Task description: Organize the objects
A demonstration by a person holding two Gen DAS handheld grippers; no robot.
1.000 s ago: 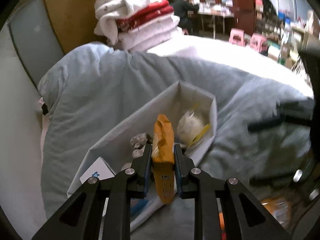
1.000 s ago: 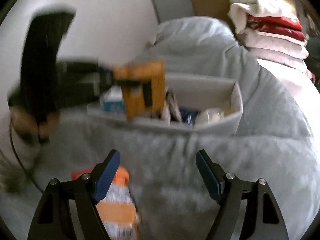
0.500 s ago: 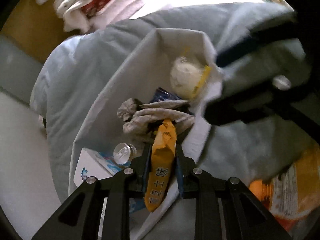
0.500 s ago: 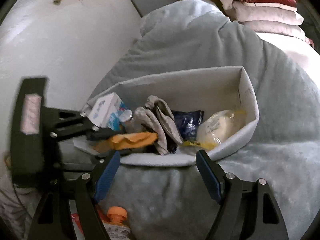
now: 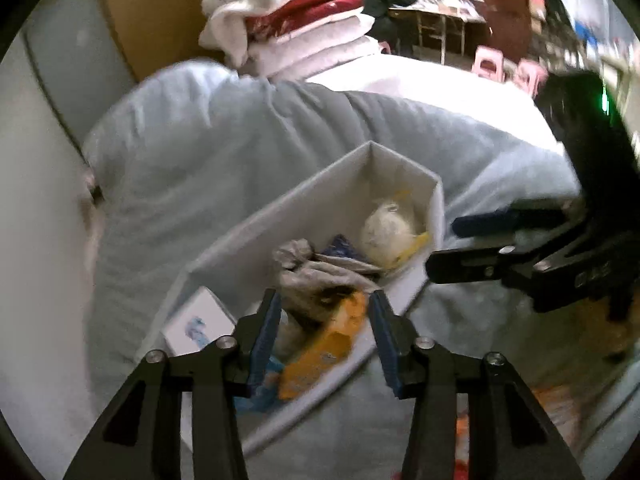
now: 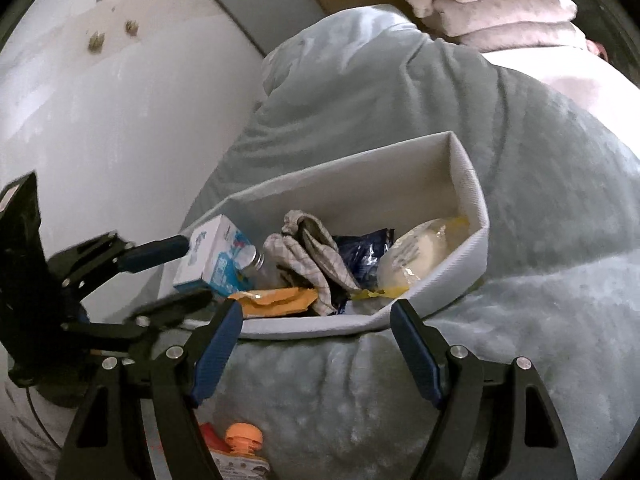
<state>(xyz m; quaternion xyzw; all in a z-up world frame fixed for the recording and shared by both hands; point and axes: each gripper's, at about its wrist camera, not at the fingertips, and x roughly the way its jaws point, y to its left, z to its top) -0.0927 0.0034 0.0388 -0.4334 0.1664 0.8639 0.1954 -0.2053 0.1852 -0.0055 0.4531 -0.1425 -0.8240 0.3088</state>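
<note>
L gripper [image 5: 324, 332] is sitting at bottom centre of the left wrist view, its jaws having just been opening, now standing apart w/ the orange snack packet [image 5: 320, 356] lying loose between them, pads not pressing on it. The packet is resting flat inside the grey fabric bin [image 5: 340, 184], at the bin's near end, w/ one end overlapping the near rim. In the right wrist view the same packet [image 6: 276, 300] is lying low centre, just in front of the checked cloth [image 6: 308, 256]. Also in the bin: a white-and-blue carton [image 6: 216, 260] at left, a dark blue wrapper [image 6: 364, 252] mid, a clear-bagged pale bun [image 6: 416, 256] at right. R gripper [image 6: 316, 340] is hovering bottom centre of its own view, jaws wide, nothing between them, just outside the bin's near wall. An orange-capped pouch [image 6: 240, 452] is lying on the pale blue blanket [image 6: 520, 240] at bottom left. Folded red and white bedding [image 5: 296, 16] is stacked at top centre of the left view.
</note>
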